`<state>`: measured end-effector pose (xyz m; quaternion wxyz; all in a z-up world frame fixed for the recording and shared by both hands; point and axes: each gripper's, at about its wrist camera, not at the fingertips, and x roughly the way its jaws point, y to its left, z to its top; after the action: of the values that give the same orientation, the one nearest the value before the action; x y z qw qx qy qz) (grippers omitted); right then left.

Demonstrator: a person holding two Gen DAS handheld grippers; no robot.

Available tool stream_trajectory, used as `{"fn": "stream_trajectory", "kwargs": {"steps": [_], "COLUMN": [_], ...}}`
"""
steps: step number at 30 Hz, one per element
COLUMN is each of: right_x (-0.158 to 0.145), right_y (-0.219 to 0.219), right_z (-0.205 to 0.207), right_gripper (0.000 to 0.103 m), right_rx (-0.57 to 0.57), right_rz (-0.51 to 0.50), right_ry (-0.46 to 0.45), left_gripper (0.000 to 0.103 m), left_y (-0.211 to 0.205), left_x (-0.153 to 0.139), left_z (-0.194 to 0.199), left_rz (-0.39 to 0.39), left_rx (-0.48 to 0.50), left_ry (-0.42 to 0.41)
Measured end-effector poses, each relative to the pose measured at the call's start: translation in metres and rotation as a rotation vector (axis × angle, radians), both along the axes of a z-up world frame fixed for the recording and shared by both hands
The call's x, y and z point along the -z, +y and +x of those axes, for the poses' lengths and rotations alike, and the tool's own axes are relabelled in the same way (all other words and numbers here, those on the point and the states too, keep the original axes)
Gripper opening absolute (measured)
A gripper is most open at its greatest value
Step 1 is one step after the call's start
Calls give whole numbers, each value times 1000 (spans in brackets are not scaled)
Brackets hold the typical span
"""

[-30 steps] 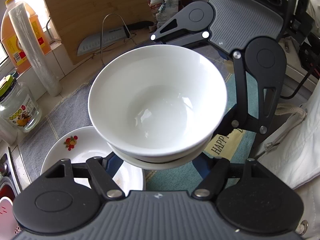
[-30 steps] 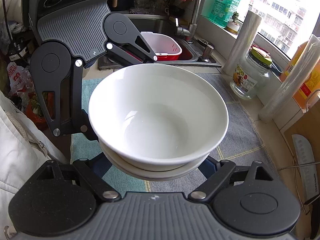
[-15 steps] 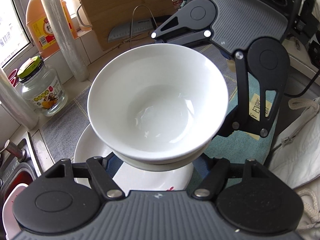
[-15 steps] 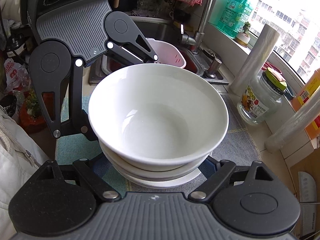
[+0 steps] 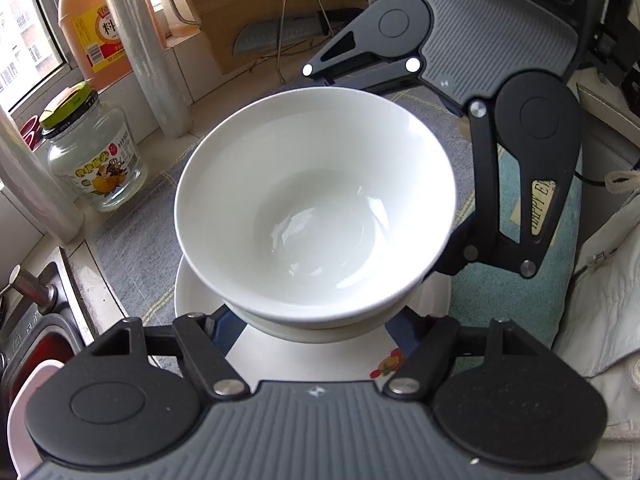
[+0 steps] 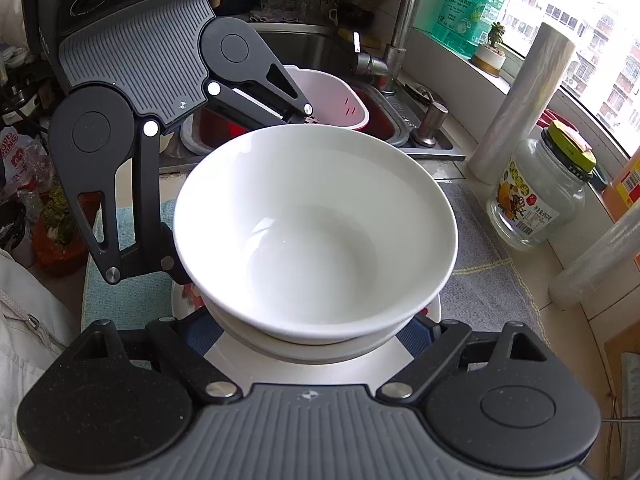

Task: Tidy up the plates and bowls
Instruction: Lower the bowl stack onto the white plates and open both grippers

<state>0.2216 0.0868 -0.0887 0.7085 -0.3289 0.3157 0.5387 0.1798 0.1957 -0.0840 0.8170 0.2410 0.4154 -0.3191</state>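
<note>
Two nested white bowls, the upper bowl (image 5: 316,216) (image 6: 316,232) sitting in a lower bowl (image 5: 320,326) (image 6: 320,350), hang just above a white plate (image 5: 280,364) (image 6: 304,372) with a fruit print. My left gripper (image 5: 314,320) and right gripper (image 6: 316,340) face each other across the stack, each shut on it from its own side. Blue fingers (image 5: 226,332) (image 6: 416,332) show under the rim; the tips are hidden by the bowls. The plate lies on a grey and teal mat (image 5: 132,240).
A glass jar (image 5: 96,160) (image 6: 536,200), a cling film roll (image 5: 148,48) (image 6: 516,104) and an orange bottle (image 5: 92,28) line the window ledge. The sink (image 6: 320,52) holds a pink strainer basket (image 6: 332,96). A cutting board (image 5: 256,0) and knife (image 5: 280,34) stand behind.
Both grippers carried the bowl stack sideways toward the sink and slightly down. The fruit-print plate, earlier off to one side, now lies directly beneath the bowls.
</note>
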Motion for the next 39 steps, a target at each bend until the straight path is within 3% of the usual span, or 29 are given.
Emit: {"fn": "stream_trajectory", "kwargs": {"steps": [21, 29, 31, 37, 39], "right_x": [15, 15, 13, 9, 7], "right_y": [7, 4, 4, 3, 1], "right_z": [10, 16, 13, 5, 3], "right_gripper": [93, 94, 103, 103, 103], "right_rx": [52, 90, 96, 120, 145], "right_rz": [-16, 0, 16, 9, 12], "right_ry": [38, 78, 60, 32, 34], "left_gripper": [74, 76, 84, 99, 99], "left_y": [5, 4, 6, 19, 22], "left_x": [11, 10, 10, 5, 3], "left_z": [9, 1, 0, -5, -8], "left_rz": [-8, 5, -4, -58, -71], "left_rx": [17, 28, 14, -46, -63], "left_ry": [16, -25, -45, -68, -76]}}
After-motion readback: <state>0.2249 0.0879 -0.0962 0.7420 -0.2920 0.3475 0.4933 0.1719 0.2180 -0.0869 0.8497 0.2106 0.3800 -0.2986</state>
